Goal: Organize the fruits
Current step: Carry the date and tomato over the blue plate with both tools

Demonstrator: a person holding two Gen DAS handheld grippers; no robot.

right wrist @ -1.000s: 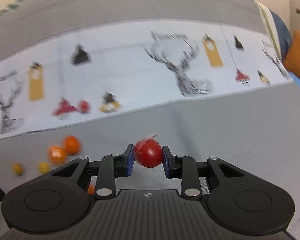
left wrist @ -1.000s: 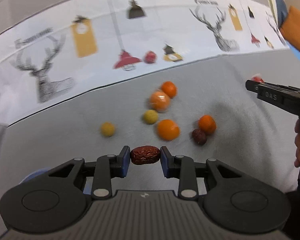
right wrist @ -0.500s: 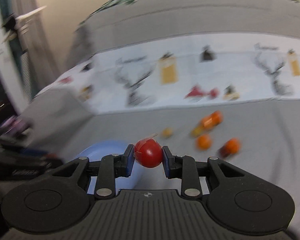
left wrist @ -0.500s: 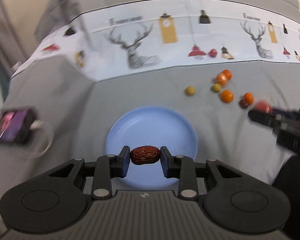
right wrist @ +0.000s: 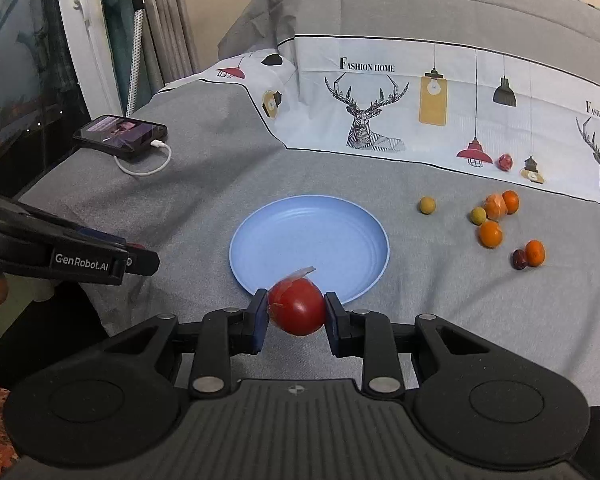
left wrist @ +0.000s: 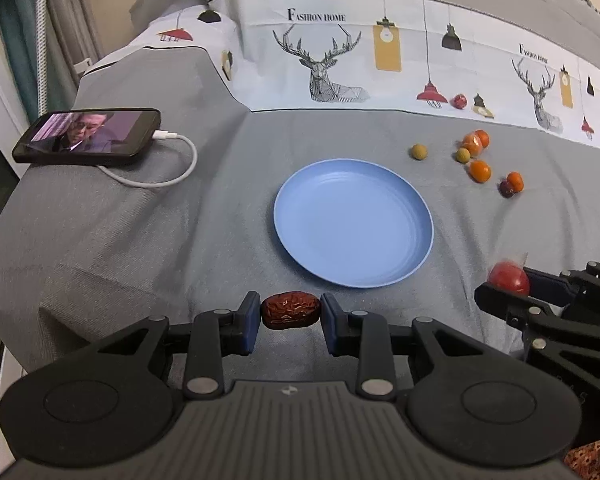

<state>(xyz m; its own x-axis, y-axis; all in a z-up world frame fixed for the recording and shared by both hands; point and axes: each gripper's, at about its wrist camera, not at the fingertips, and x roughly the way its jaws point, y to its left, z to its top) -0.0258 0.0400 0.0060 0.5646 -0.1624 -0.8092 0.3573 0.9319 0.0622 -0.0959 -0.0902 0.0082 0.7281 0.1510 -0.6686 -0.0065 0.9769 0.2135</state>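
My left gripper (left wrist: 291,314) is shut on a wrinkled red date (left wrist: 291,309), held just in front of the near rim of an empty blue plate (left wrist: 400,268). My right gripper (right wrist: 297,312) is shut on a red wrapped fruit (right wrist: 297,307) at the plate's (right wrist: 256,224) near edge; it also shows at the right of the left wrist view (left wrist: 509,277). Several small orange, yellow and dark fruits (left wrist: 479,171) lie on the grey bedcover right of the plate, also in the right wrist view (right wrist: 491,234).
A phone (left wrist: 88,136) with a white charging cable (left wrist: 168,176) lies at the bed's left edge. A small red fruit (left wrist: 459,101) sits on the white printed sheet behind. A window and curtains (right wrist: 60,40) stand at the far left.
Both grippers swung left from the fruit pile to the blue plate, each still holding its fruit. The plate and phone came into full view.
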